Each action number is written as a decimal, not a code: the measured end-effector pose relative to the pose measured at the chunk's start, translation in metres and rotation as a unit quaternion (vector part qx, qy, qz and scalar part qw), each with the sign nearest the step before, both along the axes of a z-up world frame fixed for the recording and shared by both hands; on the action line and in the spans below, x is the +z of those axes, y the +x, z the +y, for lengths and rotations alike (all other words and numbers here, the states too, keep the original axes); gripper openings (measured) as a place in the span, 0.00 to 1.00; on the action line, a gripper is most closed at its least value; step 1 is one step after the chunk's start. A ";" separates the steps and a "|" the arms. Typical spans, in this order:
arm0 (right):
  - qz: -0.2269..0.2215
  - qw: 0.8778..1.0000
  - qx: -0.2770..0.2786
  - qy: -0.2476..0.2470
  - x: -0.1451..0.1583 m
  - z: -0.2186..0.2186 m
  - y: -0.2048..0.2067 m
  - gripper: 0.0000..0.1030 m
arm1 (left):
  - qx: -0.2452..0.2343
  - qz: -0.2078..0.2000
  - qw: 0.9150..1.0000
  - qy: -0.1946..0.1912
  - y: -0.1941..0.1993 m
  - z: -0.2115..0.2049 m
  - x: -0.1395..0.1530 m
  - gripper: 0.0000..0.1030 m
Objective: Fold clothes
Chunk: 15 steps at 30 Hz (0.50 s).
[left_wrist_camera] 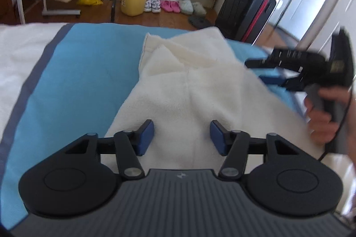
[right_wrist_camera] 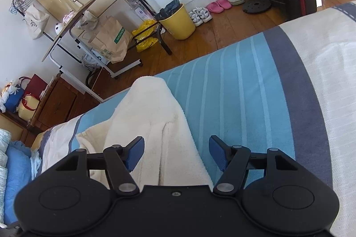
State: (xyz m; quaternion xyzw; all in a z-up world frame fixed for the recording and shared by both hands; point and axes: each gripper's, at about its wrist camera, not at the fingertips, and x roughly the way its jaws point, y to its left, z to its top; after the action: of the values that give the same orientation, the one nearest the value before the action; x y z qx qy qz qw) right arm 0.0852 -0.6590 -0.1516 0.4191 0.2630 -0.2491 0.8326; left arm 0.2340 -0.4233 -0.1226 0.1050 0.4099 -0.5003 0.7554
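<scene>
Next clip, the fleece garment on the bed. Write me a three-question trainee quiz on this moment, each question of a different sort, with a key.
1. True or false: the left gripper is clamped on the cream fleece garment.
2. Multiple choice: the garment lies on which part of the bed cover? A) the blue stripe B) the white part C) the dark band
3. Fill in: on the floor, right beside the yellow bin, stands a pair of white ____.

Key
1. False: its jaws are open, as are those of the right gripper.
2. A
3. sneakers
</scene>
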 end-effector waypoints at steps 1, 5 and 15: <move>-0.004 1.000 0.001 0.005 -0.001 -0.001 0.000 0.68 | 0.000 -0.006 1.000 0.001 -0.002 0.000 -0.001 0.40; -0.022 0.999 0.001 0.032 -0.004 -0.004 -0.004 0.68 | 0.037 -0.040 0.998 0.019 -0.001 -0.005 0.007 0.02; -0.033 0.998 0.022 0.039 0.002 0.001 -0.020 0.68 | 0.121 -0.173 0.976 -0.044 -0.031 0.038 0.084 0.01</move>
State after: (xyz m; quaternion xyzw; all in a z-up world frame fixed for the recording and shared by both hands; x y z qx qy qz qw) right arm 0.0655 -0.6580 -0.1492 0.4532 0.2538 -0.2060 0.8293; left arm 0.2035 -0.3849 -0.0386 0.1065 0.2604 -0.3965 0.8739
